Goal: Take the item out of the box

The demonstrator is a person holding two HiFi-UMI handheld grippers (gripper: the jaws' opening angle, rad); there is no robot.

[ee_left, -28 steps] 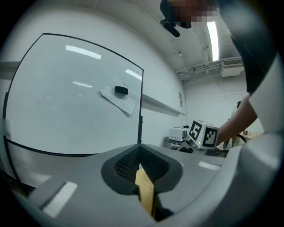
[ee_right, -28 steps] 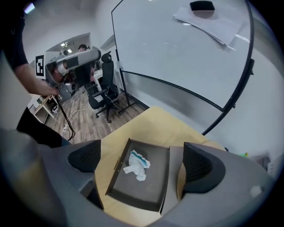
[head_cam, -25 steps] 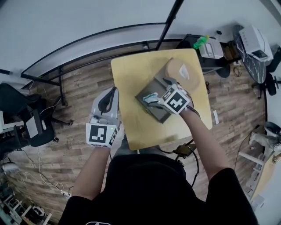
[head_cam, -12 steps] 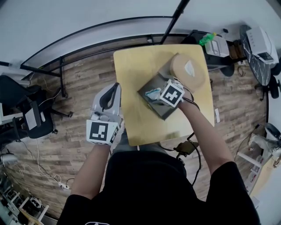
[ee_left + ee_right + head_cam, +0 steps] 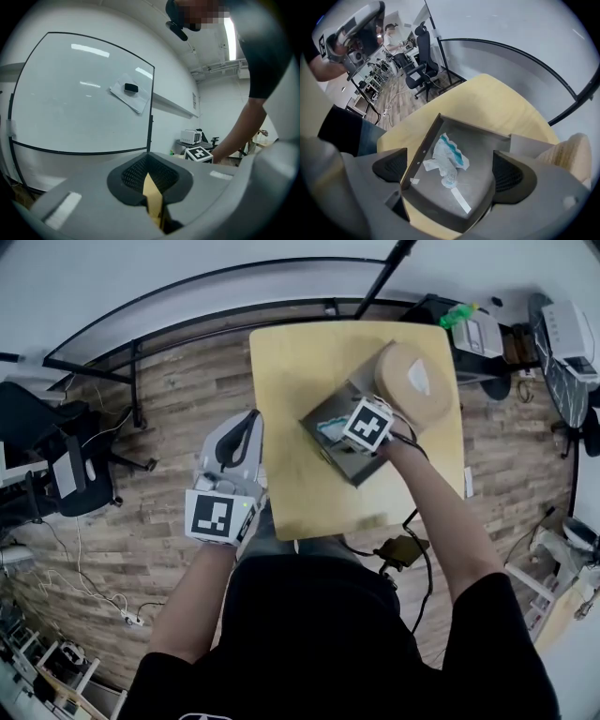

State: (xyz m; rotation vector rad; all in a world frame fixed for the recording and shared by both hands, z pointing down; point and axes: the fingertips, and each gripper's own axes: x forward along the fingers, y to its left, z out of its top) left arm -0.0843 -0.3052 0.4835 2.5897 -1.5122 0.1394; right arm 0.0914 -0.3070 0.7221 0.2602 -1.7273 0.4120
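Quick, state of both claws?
Left claw: closed, nothing held.
Right claw: open over the box, wrapper not gripped.

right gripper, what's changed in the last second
The right gripper has come down closer over the box, jaws open either side of the crumpled wrapper, not gripping it yet. The left gripper stays shut beside the table; box and wrapper unmoved.

Office or lab — whiteboard [image 5: 79,108], swivel chair [image 5: 423,58].
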